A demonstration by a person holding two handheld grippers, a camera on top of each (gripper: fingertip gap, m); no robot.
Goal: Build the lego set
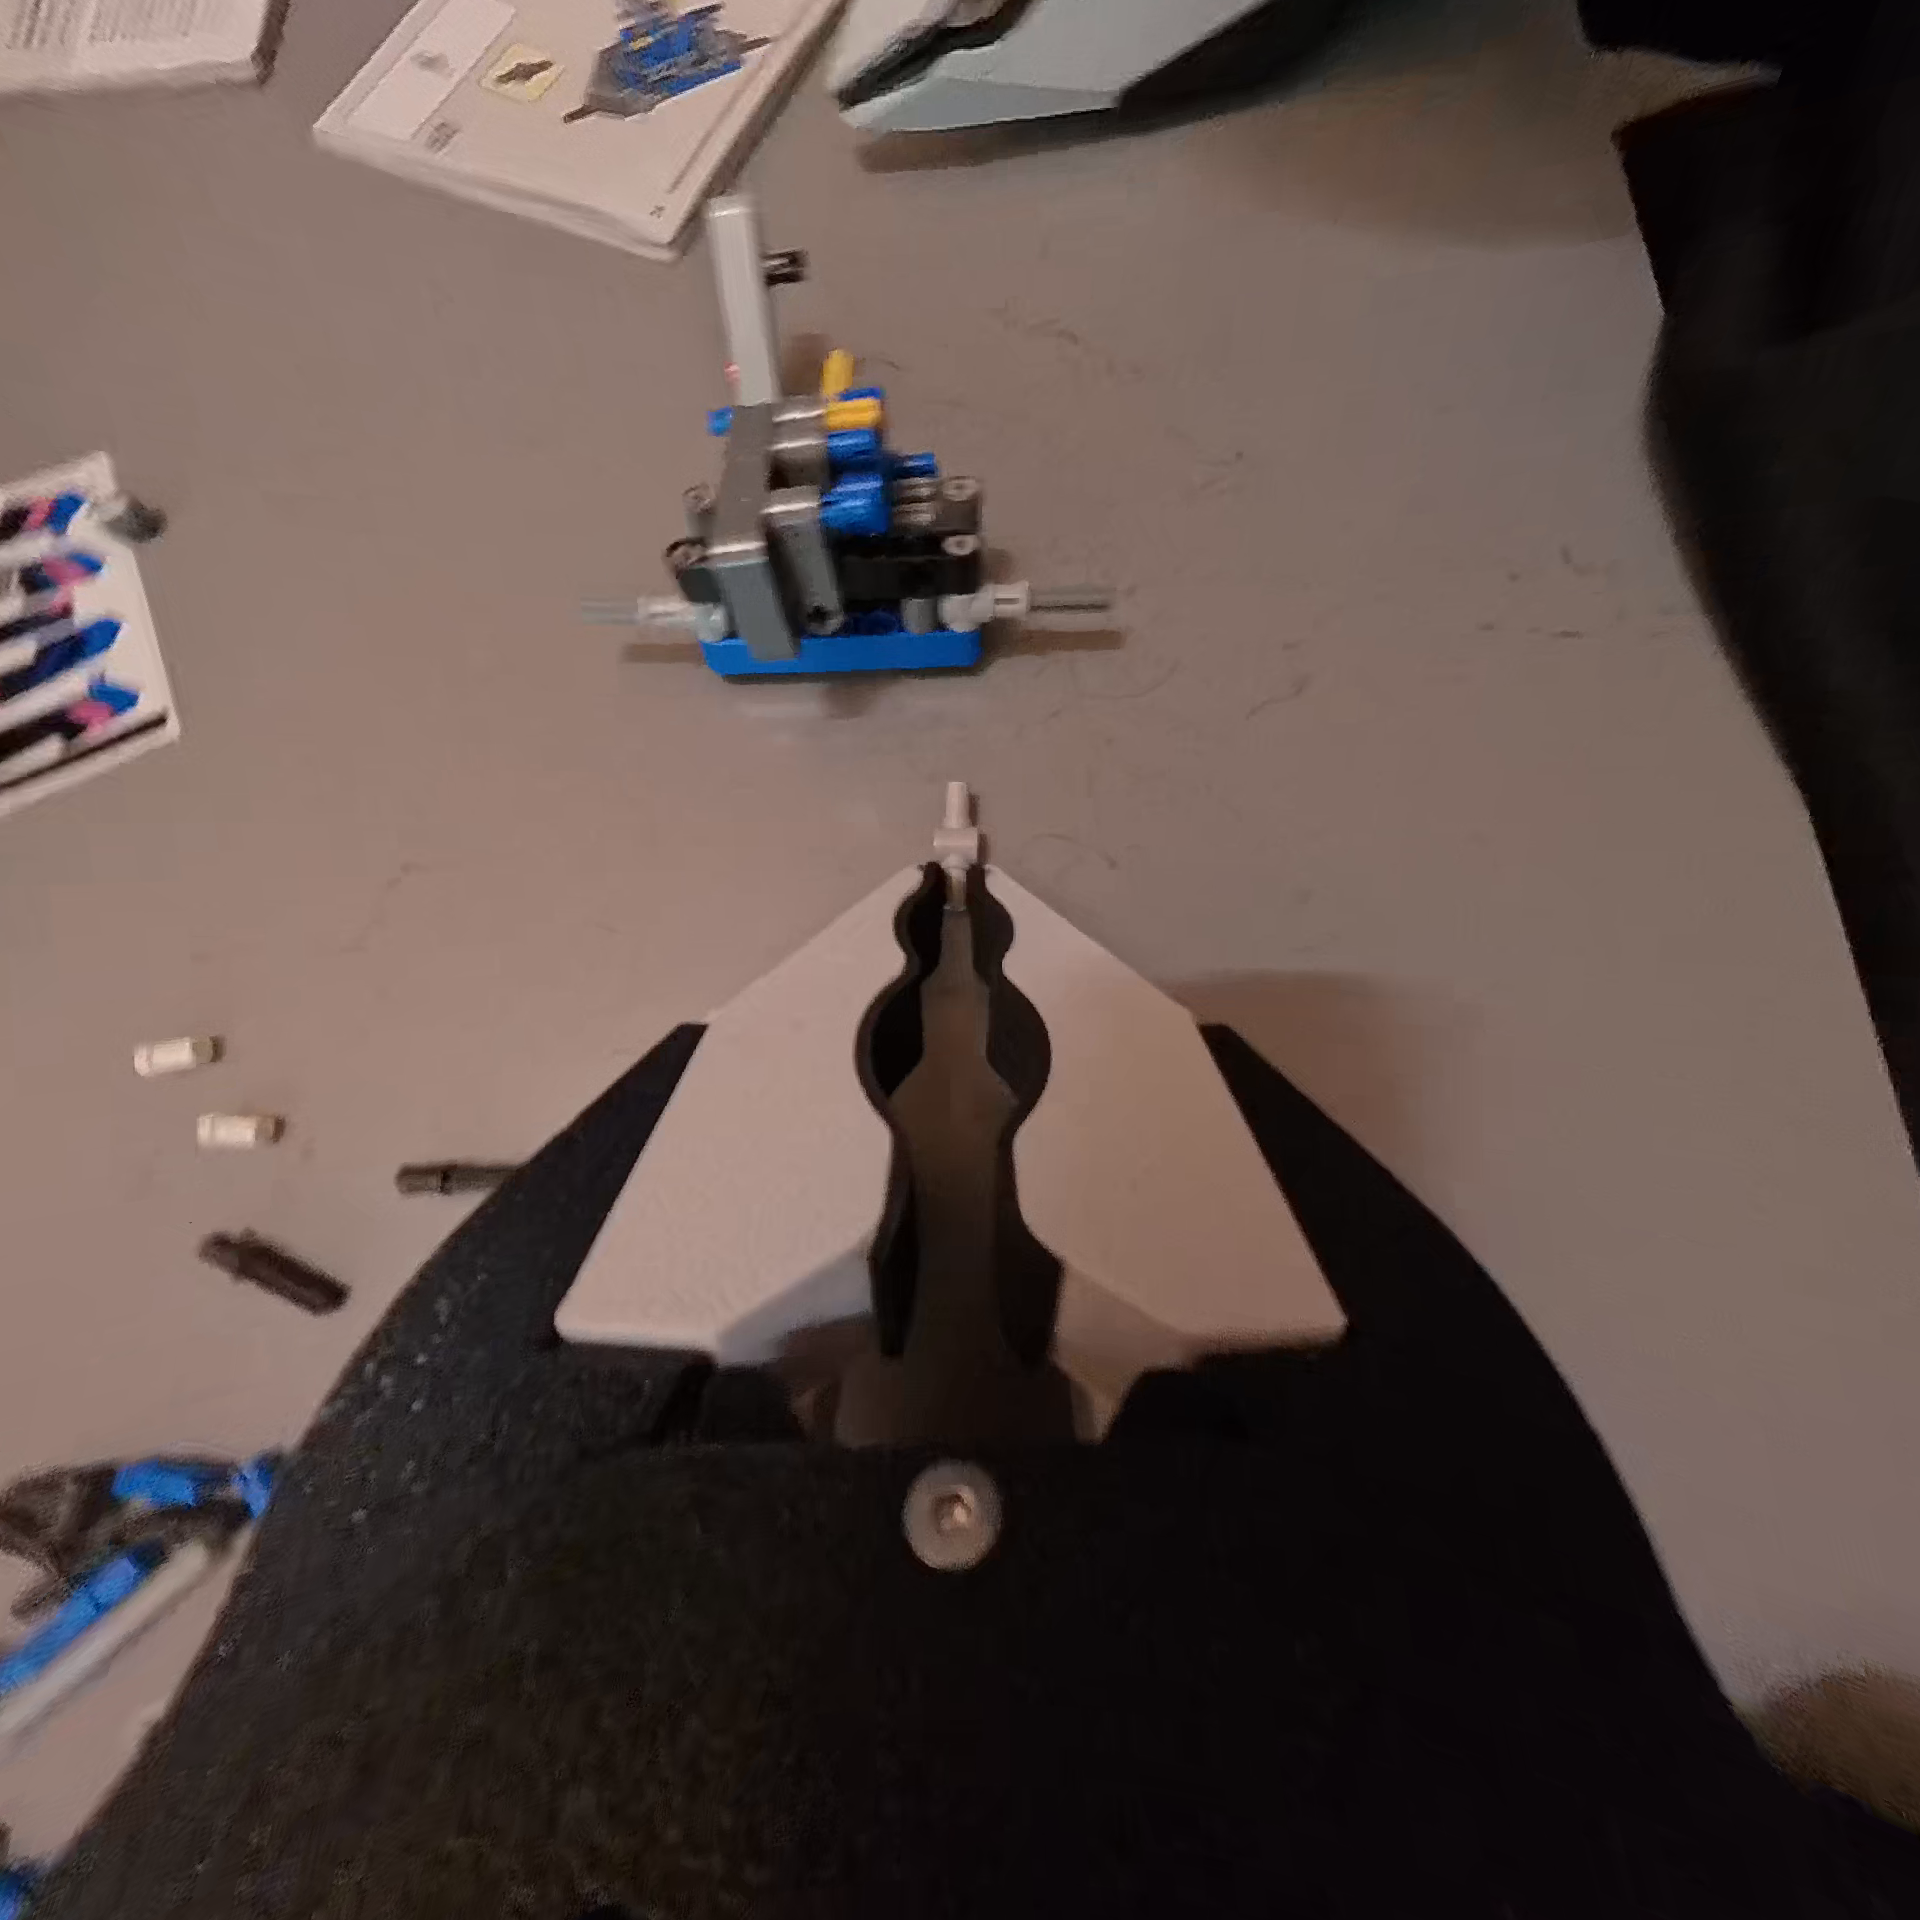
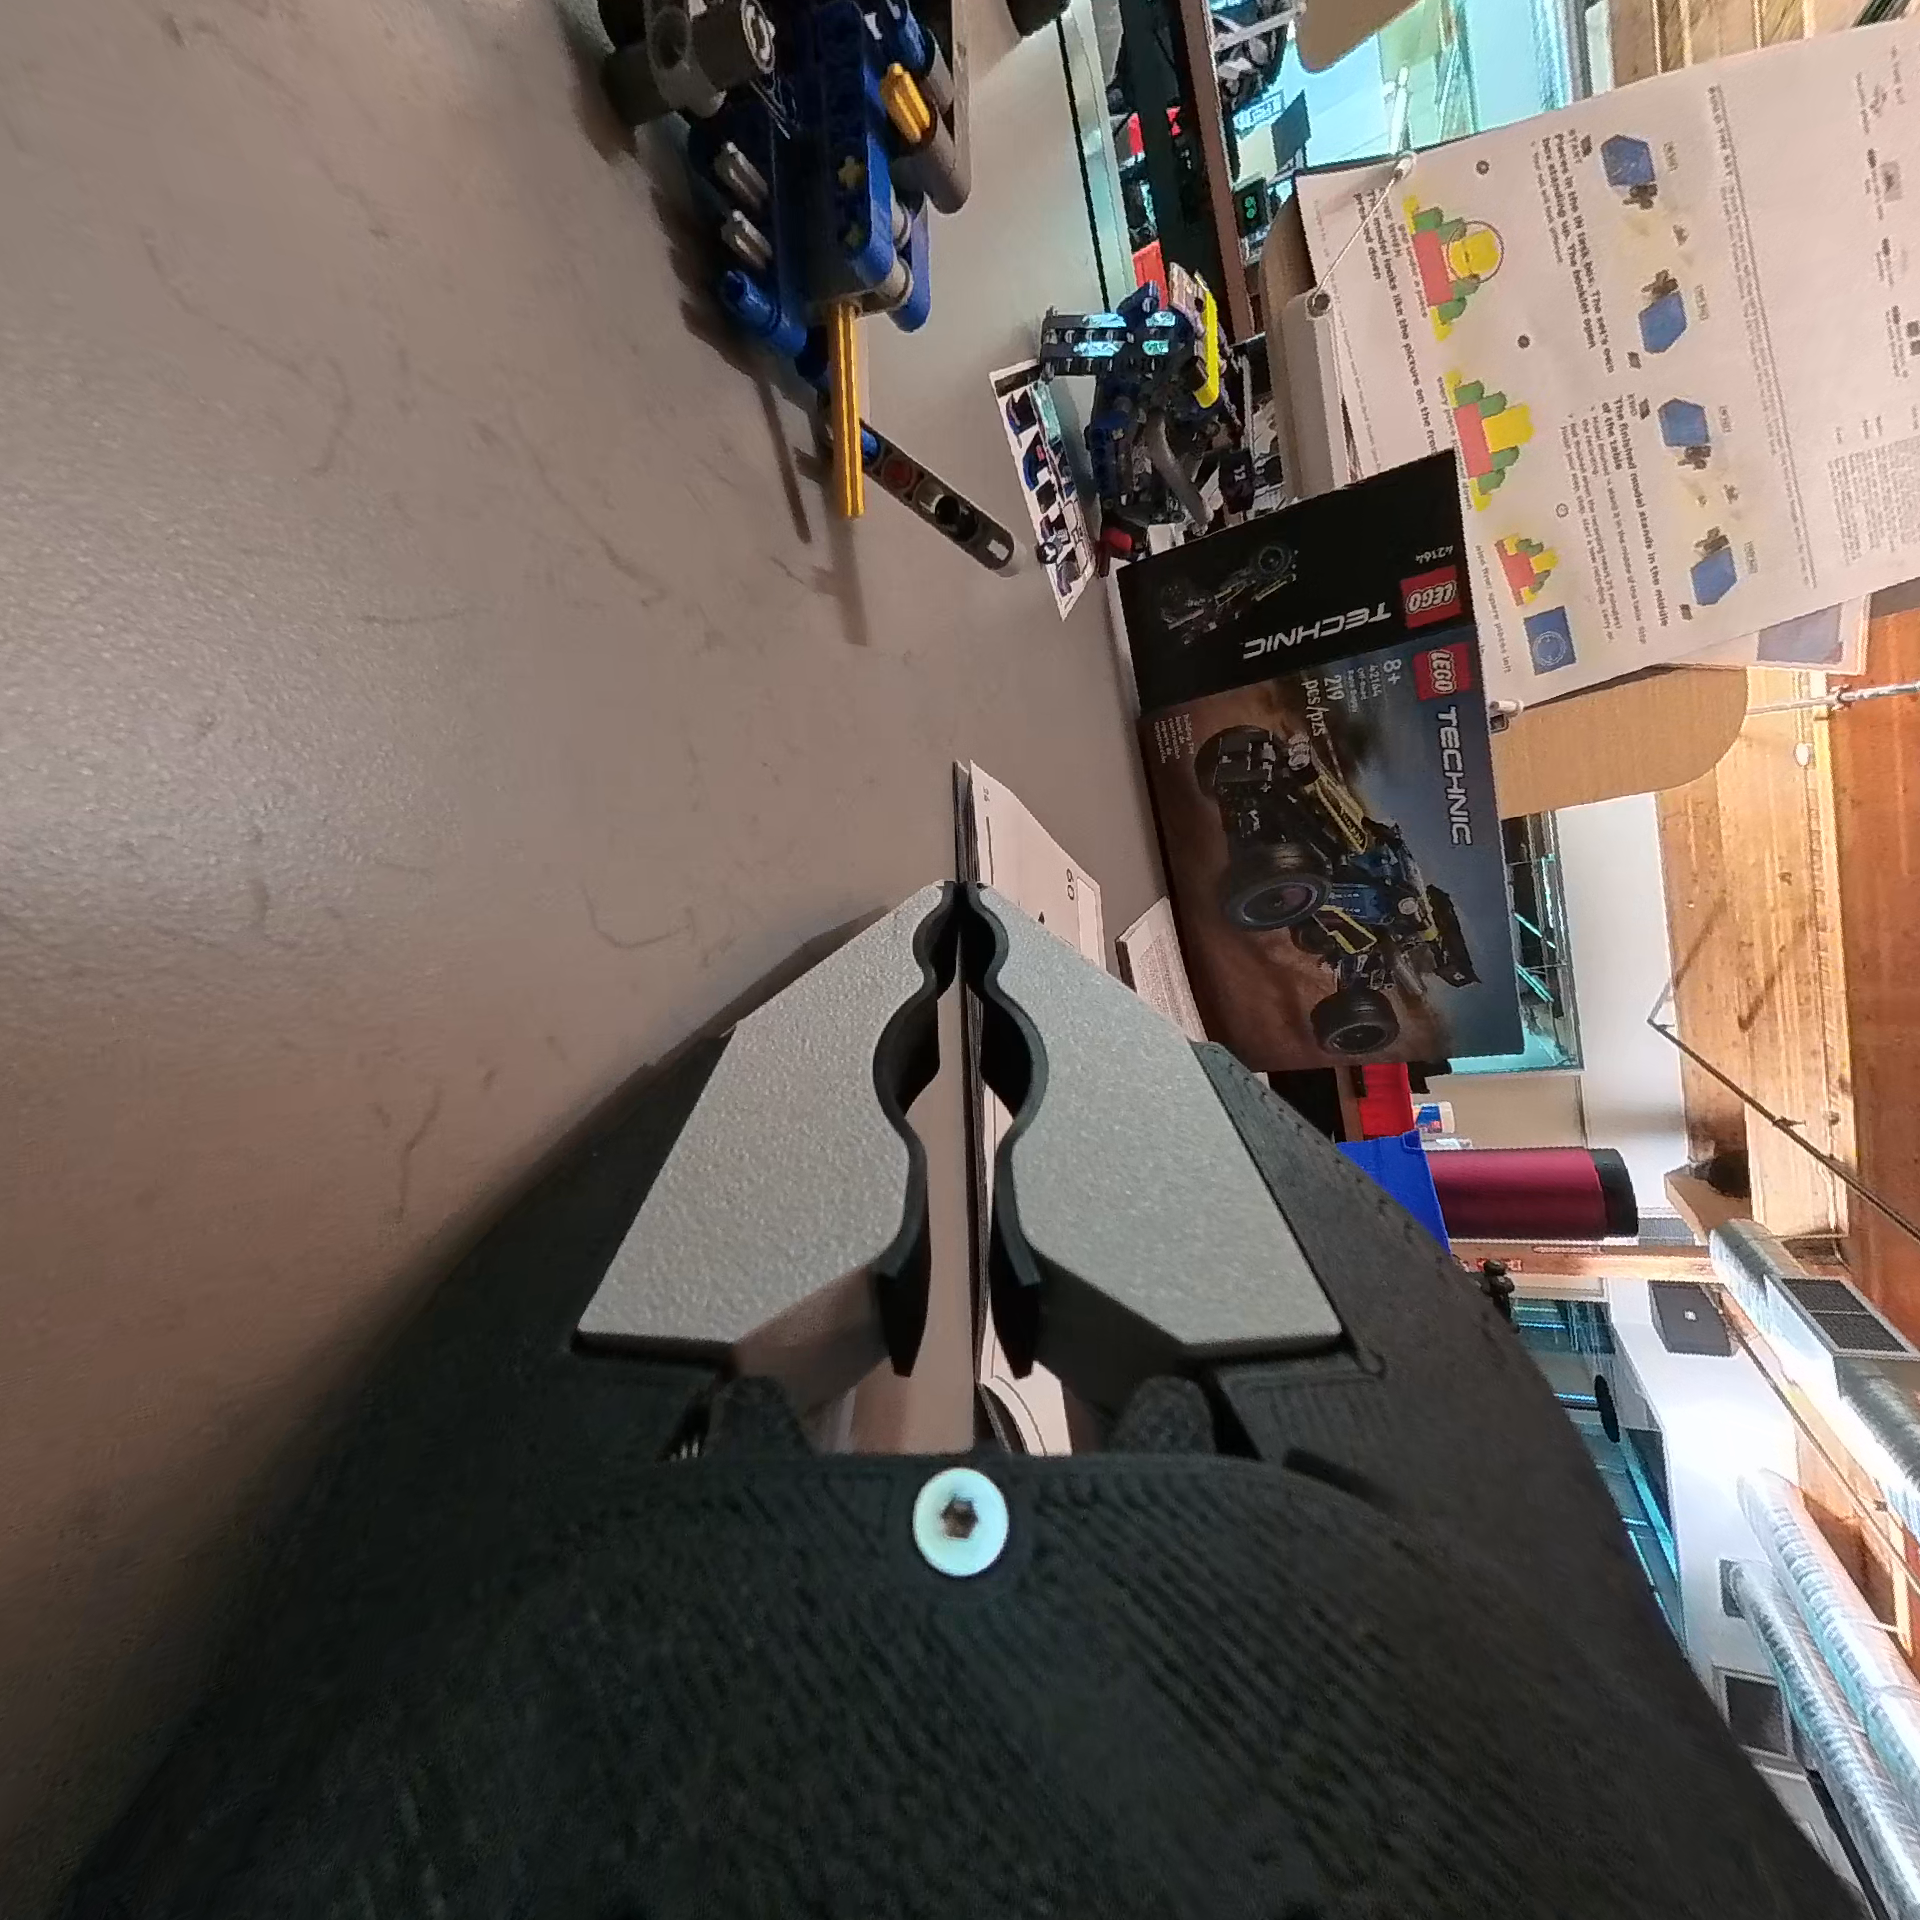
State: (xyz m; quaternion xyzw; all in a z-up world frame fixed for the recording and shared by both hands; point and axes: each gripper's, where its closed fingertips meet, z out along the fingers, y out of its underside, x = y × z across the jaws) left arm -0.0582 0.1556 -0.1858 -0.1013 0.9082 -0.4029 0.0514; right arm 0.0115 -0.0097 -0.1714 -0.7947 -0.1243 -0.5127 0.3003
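Item: small grey pin [image 1: 956, 831], pinched at the tip of my left gripper [image 1: 954, 883].
My right gripper [image 2: 961, 896] has its jaws pressed together, seemingly empty. The half-built model [image 1: 831, 540] stands on the counter [image 1: 1351, 520], ahead of the pin, apart; booklet [image 1: 582, 104] beyond.

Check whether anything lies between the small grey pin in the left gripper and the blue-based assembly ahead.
Nothing visible does. The left gripper holds the grey pin at its fingertips, and only bare table shows between it and the assembly.
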